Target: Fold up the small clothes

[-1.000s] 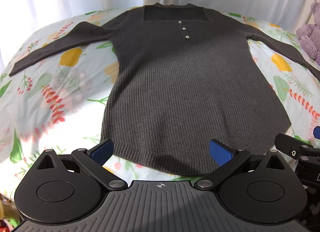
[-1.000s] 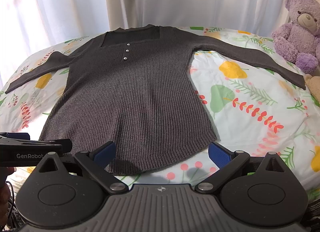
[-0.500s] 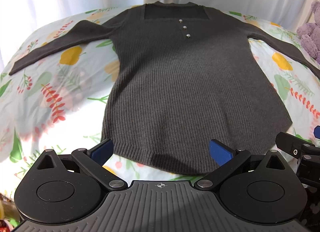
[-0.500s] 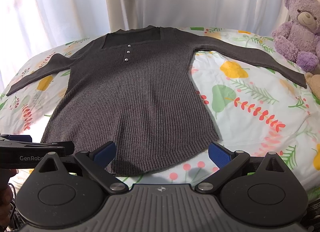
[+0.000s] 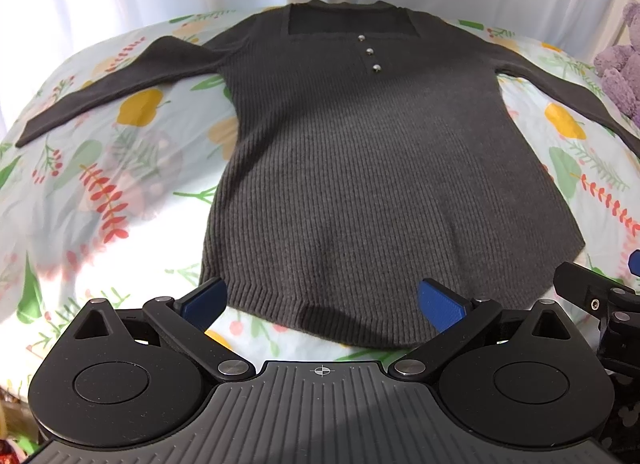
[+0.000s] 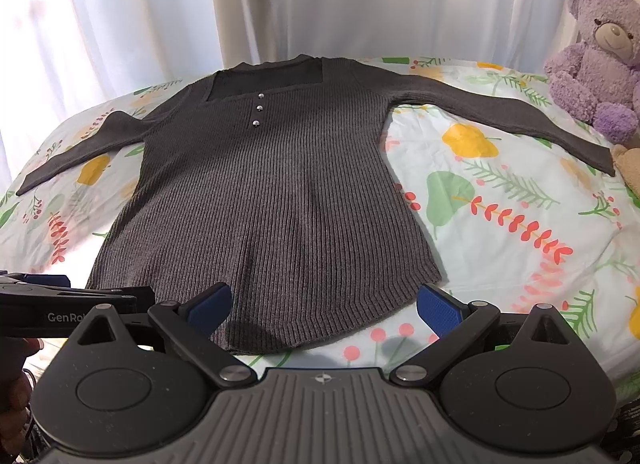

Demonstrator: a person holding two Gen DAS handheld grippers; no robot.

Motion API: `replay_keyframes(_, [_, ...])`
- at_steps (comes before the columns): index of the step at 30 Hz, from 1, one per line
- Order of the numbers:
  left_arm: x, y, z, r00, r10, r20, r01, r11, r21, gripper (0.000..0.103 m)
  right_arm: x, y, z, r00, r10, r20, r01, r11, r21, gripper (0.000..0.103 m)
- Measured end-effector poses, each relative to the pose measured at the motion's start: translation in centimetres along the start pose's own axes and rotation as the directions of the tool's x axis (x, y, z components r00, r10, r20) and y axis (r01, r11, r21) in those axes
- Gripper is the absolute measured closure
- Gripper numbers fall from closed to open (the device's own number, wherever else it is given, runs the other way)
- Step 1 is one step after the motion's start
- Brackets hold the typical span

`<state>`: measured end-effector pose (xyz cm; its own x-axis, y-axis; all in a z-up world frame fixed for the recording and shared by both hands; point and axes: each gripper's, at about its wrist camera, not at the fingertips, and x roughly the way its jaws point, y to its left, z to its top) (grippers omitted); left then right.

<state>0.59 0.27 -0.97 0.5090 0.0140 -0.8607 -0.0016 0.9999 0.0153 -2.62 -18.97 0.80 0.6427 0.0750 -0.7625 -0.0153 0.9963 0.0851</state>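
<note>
**A:** Left wrist view puts the dark grey sweater flat on the flowered sheet straight ahead of your left gripper. Its fingers are spread wide, nothing between them, and the ribbed hem lies just beyond the tips.

**B:** And my right one?

**A:** Your right gripper is also spread and empty, with the hem's right corner just ahead of its right finger. You seem to be lining up for the first fold; nothing is folded yet.

**B:** How do I do it cleanly?

**A:** I'd pick two matching points, one per gripper, and close on both layers of knit, not just the top one. Lift only enough to clear the sheet, then move both grippers together so the fold line stays straight. Both sleeves lie stretched out, the left sleeve far ahead to your left, the right sleeve far ahead to your right, so they probably need bringing over the body at some stage.

**B:** Anything about the fabric?

**A:** It's a fine vertical rib, soft and likely stretchy, so it may sag or drag if you pull it sideways. The hem curves and is thicker than the body. The square neckline sits at the far end, with three small shiny buttons below it; keep your pinch off those. The purple teddy bear sits far right, near the cuff, so mind it when you swing that sleeve.
</note>
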Motion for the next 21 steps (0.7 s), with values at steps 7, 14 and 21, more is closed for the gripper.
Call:
replay_keyframes(7, [0.17, 0.07, 0.12, 1.000, -0.003, -0.004, 0.003, 1.000, 0.000, 0.000, -0.06, -0.03, 0.07, 1.000, -0.007, 0.010, 0.007, 1.000, 0.005, 0.004])
replay_keyframes(14, [0.39, -0.02, 0.27, 1.000, -0.004, -0.010, 0.004, 1.000, 0.003, 0.000, -0.34, -0.11, 0.26, 0.999, 0.025, 0.027, -0.025, 1.000, 0.015, 0.004])
replay_keyframes(21, [0.59, -0.12, 0.36, 1.000, -0.006, -0.020, 0.006, 1.000, 0.010, 0.000, -0.48, -0.02, 0.39, 0.998, 0.059, 0.039, -0.059, 0.998, 0.011, 0.004])
